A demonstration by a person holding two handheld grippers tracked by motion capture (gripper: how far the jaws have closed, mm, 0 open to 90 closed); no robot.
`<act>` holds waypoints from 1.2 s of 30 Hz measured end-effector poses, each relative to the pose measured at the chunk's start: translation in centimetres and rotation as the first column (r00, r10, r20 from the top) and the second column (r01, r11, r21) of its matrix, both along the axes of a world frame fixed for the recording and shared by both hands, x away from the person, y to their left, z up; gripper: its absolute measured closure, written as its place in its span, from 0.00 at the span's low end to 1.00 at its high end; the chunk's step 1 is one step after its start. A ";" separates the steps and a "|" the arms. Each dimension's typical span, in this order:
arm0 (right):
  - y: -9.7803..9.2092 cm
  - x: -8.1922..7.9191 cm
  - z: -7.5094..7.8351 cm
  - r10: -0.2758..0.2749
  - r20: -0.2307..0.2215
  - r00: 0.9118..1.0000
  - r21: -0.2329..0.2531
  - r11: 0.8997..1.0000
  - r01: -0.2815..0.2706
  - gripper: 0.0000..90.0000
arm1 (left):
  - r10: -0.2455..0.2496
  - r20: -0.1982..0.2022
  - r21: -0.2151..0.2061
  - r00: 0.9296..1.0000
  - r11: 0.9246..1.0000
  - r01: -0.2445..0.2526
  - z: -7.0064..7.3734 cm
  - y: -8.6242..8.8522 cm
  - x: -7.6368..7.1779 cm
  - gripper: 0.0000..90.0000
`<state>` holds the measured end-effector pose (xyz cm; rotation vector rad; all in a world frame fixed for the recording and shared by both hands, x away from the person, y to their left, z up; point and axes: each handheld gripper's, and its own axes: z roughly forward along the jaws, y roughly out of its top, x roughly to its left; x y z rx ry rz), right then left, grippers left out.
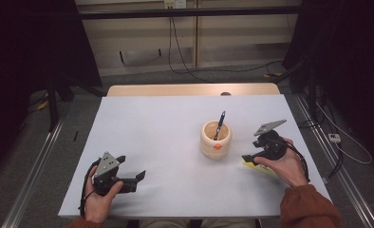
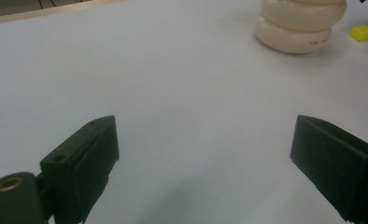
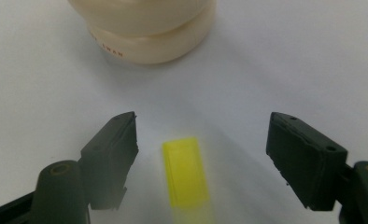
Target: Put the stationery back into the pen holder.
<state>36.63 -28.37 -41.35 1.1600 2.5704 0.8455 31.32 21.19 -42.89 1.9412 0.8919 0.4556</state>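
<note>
White tabletop [image 1: 175, 123] lay before us, with grey floor and dark drapes beyond it. Nearest, we held the left gripper [image 1: 136, 176] low over the near left part of the surface, its black jaws spread wide with bare table between them. At the near right, our right gripper [image 3: 201, 140] hovered with jaws wide on either side of a small flat yellow plastic block [image 3: 185, 172] lying on the table, neither jaw touching it. Just beyond that block stood a cream, double-bulged wooden pot [image 1: 216, 139] bearing an orange spot on its front; small red lettering ran along its lower ring, too blurred for us to read. A blue pen [image 1: 220, 124] leaned inside the pot. Farther off, black cables [image 1: 185, 61] trailed across the floor.
</note>
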 end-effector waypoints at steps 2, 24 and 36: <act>0.0 0.0 -0.2 0.005 -0.003 1.000 -0.006 1.000 -0.005 0.31 | 0.002 0.002 -0.006 1.000 1.000 -0.002 0.0 0.0 -0.1 0.09; 0.7 -0.4 -2.0 0.081 -0.117 0.990 -0.143 0.985 -0.098 0.59 | 0.015 -0.002 -0.006 1.000 1.000 -0.015 0.0 0.3 -0.2 0.09; 1.3 -0.4 -1.7 0.060 -0.146 0.987 -0.184 0.979 -0.087 0.73 | 0.011 0.004 -0.005 1.000 1.000 -0.011 0.1 0.4 -0.3 0.09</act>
